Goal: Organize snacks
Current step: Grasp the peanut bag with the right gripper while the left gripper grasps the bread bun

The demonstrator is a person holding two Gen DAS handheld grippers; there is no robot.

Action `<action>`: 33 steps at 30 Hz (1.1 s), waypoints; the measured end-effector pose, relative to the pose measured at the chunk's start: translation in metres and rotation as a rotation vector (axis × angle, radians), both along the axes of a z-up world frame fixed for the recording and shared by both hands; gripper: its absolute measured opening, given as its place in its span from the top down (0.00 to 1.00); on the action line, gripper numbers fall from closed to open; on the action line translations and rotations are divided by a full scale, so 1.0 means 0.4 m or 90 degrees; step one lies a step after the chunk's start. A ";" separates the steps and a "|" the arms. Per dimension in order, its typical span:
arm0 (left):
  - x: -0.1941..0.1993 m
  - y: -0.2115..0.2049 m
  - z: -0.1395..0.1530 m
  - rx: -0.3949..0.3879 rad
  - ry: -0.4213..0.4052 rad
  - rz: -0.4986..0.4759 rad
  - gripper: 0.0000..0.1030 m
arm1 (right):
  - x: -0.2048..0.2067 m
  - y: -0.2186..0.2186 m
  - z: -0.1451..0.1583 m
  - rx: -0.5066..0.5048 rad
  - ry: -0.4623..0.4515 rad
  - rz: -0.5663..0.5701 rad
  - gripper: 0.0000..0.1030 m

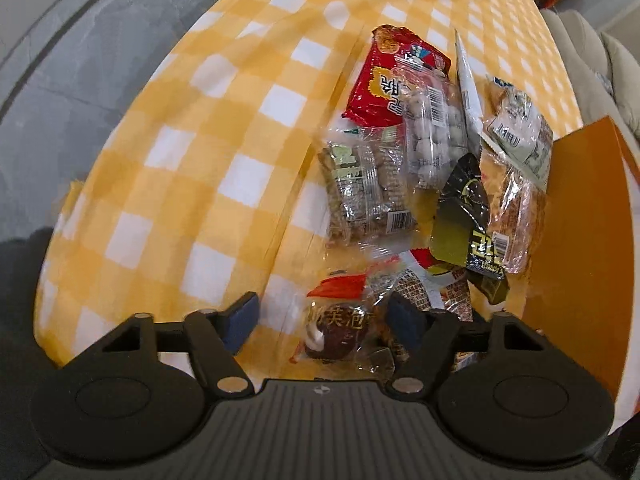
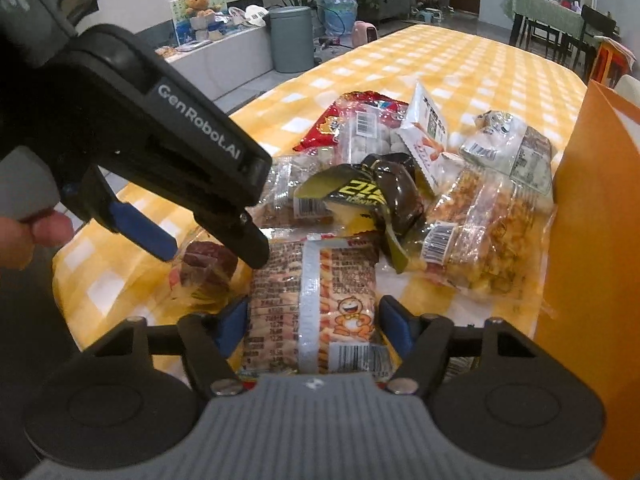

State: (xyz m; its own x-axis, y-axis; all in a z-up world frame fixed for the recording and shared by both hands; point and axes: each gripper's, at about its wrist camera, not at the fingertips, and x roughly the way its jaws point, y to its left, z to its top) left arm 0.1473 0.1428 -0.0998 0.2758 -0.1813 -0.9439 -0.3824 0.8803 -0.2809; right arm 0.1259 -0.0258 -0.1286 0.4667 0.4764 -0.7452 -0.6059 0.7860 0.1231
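Observation:
A heap of snack packets lies on the yellow checked tablecloth [image 1: 192,168]. My left gripper [image 1: 324,320] is open, its fingers either side of a clear packet holding a dark brown pastry [image 1: 336,336]; it also shows in the right wrist view [image 2: 206,266]. My left gripper shows in the right wrist view too [image 2: 208,248]. My right gripper [image 2: 312,328] is open around a peanut packet with a cartoon figure [image 2: 320,308]. Beyond lie a black and yellow packet [image 2: 372,196], a clear bag of fried snacks [image 2: 480,240], a red packet [image 1: 380,80] and a bag of white balls [image 1: 432,128].
An orange box wall [image 2: 592,240] stands at the right, next to the heap; it also shows in the left wrist view [image 1: 580,240]. The table edge is close on the left with grey floor [image 1: 80,60] below. A grey bin [image 2: 290,38] and chairs stand beyond the table.

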 end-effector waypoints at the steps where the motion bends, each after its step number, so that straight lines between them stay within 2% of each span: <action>1: -0.003 0.007 0.000 -0.008 -0.002 0.007 0.39 | -0.001 0.000 0.000 -0.002 -0.003 0.000 0.36; 3: -0.007 0.020 0.000 -0.021 -0.002 0.020 0.43 | -0.004 0.001 0.000 -0.008 -0.012 0.005 0.38; 6: -0.015 0.026 0.005 -0.008 -0.011 0.019 0.46 | -0.008 -0.001 0.002 -0.012 -0.016 0.008 0.39; 17: -0.065 0.051 0.097 -0.003 -0.069 0.055 0.46 | -0.033 -0.001 0.044 0.022 -0.019 0.011 0.40; 26: -0.094 0.052 0.215 0.014 -0.132 0.071 0.46 | -0.042 -0.041 0.129 0.110 -0.004 -0.019 0.40; 33: -0.111 0.006 0.311 0.023 -0.190 0.058 0.46 | -0.055 -0.099 0.230 0.180 -0.049 -0.057 0.40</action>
State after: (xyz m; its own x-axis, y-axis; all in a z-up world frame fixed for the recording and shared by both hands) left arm 0.1031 0.1451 0.0245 0.5549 -0.1108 -0.8245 -0.3658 0.8576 -0.3615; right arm 0.1037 -0.0653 -0.0366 0.5661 0.6143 -0.5497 -0.5511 0.7780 0.3018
